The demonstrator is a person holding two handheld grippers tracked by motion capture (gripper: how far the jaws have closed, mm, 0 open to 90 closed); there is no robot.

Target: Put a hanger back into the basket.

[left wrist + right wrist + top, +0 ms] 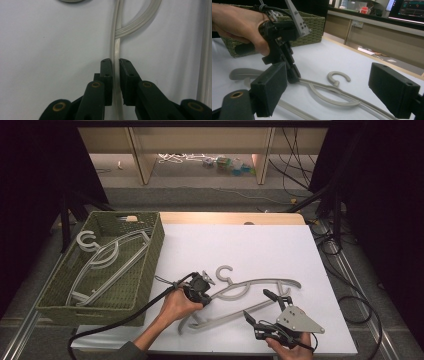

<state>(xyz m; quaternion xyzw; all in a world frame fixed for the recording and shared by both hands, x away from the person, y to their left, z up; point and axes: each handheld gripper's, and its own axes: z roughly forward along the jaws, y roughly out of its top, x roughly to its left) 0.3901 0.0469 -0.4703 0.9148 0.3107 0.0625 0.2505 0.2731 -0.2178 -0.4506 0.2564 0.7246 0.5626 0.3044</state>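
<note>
A grey plastic hanger [250, 287] lies flat on the white table top [240, 250], hook toward the far side. My left gripper [212, 296] points down at its left arm and is shut on that thin bar. In the left gripper view the bar [116, 47] runs straight between the pads of the left gripper [115, 62], which press on it from both sides. My right gripper [260, 305] stands open near the front edge, its jaws wide apart over the hanger's lower bar. In the right gripper view the right gripper [332, 87] frames the hanger [329, 98] and the left gripper [295, 75].
A green woven basket [150, 265] stands at the table's left and holds two more grey hangers [107, 260]. Black cables trail from both grippers toward the front. The table's right half and far side lie bare. Shelving and cables sit beyond the table.
</note>
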